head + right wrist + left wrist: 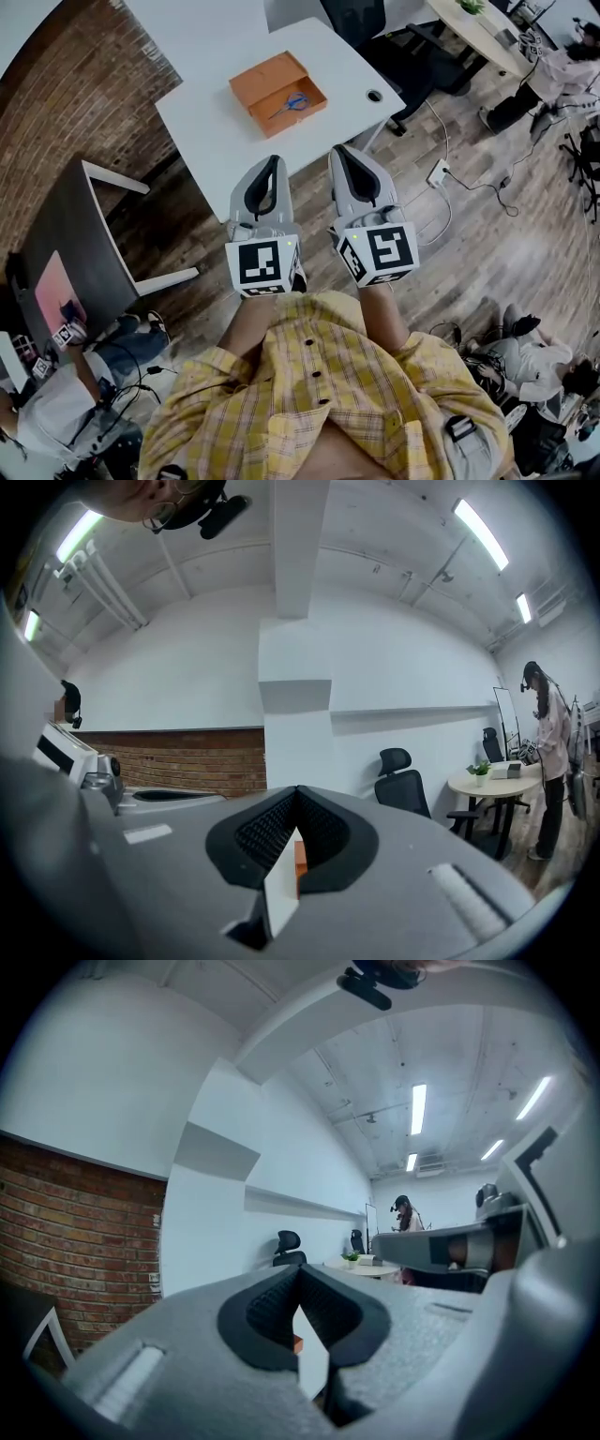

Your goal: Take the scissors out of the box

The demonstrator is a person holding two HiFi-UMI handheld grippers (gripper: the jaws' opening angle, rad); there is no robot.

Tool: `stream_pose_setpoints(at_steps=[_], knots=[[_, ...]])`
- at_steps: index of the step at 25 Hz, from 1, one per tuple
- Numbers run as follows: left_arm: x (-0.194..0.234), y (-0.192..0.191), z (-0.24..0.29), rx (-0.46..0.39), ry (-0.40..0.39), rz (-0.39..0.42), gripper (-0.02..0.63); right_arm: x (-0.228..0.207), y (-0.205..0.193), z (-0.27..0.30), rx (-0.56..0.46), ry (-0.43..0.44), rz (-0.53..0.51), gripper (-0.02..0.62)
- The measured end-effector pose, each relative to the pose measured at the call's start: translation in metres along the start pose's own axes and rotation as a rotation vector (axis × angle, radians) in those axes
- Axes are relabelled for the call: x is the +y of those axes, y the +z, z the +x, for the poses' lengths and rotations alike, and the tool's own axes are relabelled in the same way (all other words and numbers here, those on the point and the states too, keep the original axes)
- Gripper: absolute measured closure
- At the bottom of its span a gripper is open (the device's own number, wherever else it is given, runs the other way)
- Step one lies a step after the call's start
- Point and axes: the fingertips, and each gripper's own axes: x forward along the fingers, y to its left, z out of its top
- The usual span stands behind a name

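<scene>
We hold both grippers level and side by side, short of the near edge of the white table (211,131) that carries the orange box (267,80). The box is open, and the scissors (292,103), blue-handled, lie flat inside it. The left gripper (275,160) points toward the box but is well apart from it; its jaws are pressed together at the tips with nothing between them. The right gripper (339,150), just beside the left, is likewise well apart from the box, tips closed and empty. In each gripper view a sliver of the orange box shows below the meeting tips.
</scene>
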Motion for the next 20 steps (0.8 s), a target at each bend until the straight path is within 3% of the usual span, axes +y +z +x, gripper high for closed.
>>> stream_pose_setpoints(at_steps=[11, 20], knots=[[0.05, -0.009, 0.076, 0.031, -0.072, -0.005, 0.603, -0.025, -0.009, 0.086, 0.02, -0.08, 0.033, 0.589], [0.061, -0.02, 0.115, 0.057, -0.111, -0.009, 0.603, -0.043, -0.019, 0.117, 0.048, -0.115, 0.029, 0.589]])
